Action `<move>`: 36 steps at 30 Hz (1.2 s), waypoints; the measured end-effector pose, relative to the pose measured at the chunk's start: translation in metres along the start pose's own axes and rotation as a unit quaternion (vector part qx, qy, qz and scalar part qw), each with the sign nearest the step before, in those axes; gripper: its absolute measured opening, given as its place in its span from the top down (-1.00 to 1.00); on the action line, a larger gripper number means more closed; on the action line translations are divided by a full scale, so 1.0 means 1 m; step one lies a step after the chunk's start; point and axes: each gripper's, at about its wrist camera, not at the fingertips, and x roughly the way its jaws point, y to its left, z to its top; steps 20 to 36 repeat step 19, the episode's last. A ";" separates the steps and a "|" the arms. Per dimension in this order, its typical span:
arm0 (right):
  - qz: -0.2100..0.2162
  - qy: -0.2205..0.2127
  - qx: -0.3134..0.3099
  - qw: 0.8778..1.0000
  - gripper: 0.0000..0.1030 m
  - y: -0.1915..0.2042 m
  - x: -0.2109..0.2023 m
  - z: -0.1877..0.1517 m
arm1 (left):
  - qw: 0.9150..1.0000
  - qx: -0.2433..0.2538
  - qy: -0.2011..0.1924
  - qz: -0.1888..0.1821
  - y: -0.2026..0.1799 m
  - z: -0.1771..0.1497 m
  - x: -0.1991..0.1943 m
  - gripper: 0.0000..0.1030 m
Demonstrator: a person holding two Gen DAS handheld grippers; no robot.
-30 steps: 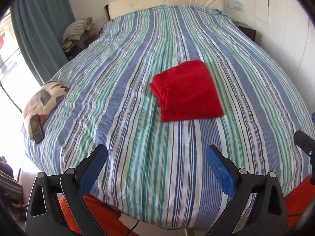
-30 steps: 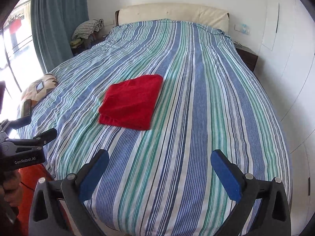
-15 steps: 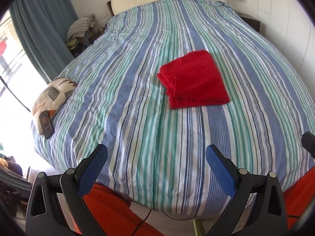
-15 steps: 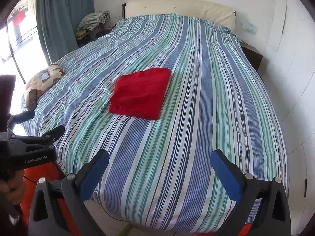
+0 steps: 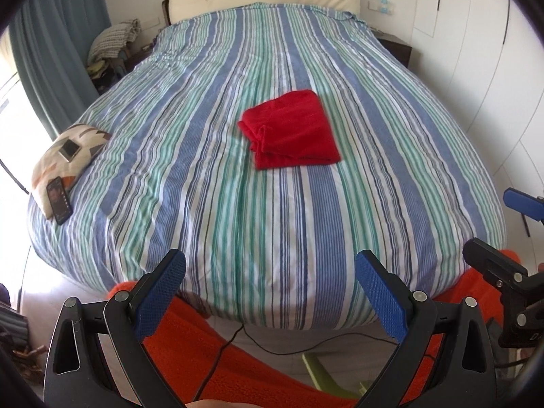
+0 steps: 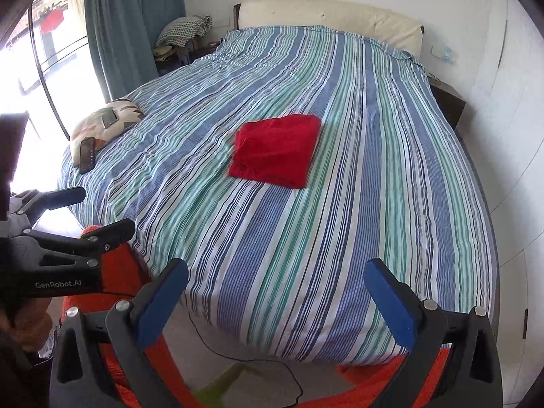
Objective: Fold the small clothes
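Leaves the red garment in a flat, squared bundle near the middle of the striped bed, well apart from both tools, at about twelve o'clock from the left gripper. Looks finished, judging by the even outline and the layered edges stacked along its nine o'clock side. Holds the left gripper beyond the foot of the bed with fingers spread wide and nothing between them; likewise the right gripper, parted and empty, with the bundle again near twelve o'clock. Suggests a stand-off on purpose: clear of the cloth so nothing snags or drags the fold open. Keeps the patterned cushion and the dark phone out at the bed's edge, toward nine o'clock of the garment, probably to spare the working area. From the left wrist, exposes the folded layers on the bundle's side, a black cable on the floor, and orange fabric below the gripper, plus the right tool at three o'clock. From the right wrist, hides those layers behind a smoother top face, but adds the bright window at ten o'clock, the fuller curtain, and the left tool from the side at eight o'clock, open there too.
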 end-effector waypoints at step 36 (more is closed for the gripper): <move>-0.010 -0.003 0.015 1.000 -0.98 -0.006 0.006 -0.003 | 1.000 0.008 -0.024 -0.012 -0.008 -0.002 -0.010 -0.95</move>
